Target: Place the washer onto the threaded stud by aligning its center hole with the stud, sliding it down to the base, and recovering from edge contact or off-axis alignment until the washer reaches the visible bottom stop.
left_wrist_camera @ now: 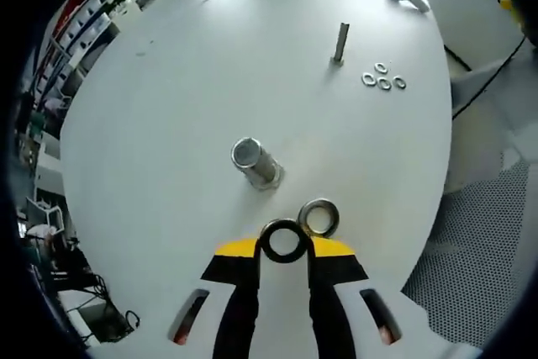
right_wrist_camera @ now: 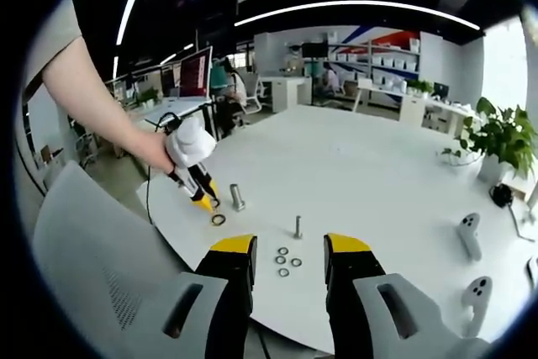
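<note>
Steel washer [left_wrist_camera: 282, 241] pinched in left tongs [left_wrist_camera: 283, 251], lower rim hidden

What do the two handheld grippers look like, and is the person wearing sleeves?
Both grippers have black jaws with yellow tips on pale grey bodies with slotted recesses. In the right gripper view, the left gripper has a white body with a dark cable. The person's forearm is bare below a short pale sleeve.

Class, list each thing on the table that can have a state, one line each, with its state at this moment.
Left gripper: shut on washer.
Washer: held off the stud, not threaded.
Second large washer: lying flat on table.
Thick stud: upright, bare.
Thin stud: upright, bare.
Four small washers: lying loose.
Right gripper: open, empty.
</note>
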`<state>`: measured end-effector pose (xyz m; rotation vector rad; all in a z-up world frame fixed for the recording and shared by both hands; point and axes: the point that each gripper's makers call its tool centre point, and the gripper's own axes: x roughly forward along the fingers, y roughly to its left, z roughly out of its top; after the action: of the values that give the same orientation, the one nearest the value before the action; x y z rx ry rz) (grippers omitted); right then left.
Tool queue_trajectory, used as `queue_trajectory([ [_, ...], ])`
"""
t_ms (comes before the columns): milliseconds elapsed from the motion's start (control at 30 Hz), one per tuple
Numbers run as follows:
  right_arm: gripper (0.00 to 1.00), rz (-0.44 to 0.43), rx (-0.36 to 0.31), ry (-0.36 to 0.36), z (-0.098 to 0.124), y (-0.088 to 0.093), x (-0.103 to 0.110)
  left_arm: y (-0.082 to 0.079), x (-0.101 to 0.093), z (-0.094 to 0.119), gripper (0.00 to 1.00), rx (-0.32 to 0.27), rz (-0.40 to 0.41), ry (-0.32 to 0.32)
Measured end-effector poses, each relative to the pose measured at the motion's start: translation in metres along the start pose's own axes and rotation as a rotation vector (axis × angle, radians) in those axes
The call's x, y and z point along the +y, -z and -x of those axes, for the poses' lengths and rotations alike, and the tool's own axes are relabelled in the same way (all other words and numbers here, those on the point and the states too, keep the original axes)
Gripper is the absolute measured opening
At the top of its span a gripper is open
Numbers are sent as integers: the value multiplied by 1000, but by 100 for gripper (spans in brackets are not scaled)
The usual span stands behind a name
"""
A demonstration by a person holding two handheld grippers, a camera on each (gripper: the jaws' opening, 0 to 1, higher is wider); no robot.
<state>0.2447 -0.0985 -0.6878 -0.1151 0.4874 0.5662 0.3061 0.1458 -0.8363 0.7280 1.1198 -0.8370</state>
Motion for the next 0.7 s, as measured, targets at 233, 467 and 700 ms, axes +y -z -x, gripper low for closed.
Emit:
queue_trajectory([
  [233, 34, 6, -1, -8, 0, 0, 2, -15, 7, 17, 19, -50, -4, -20],
  [467, 34, 3, -1, -9, 0, 0, 3, -28, 9, 31, 19, -98, -50, -37],
  [700, 34, 3, -3, -10, 0, -1, 3, -47, 18, 37, 19, -129, -54, -49],
])
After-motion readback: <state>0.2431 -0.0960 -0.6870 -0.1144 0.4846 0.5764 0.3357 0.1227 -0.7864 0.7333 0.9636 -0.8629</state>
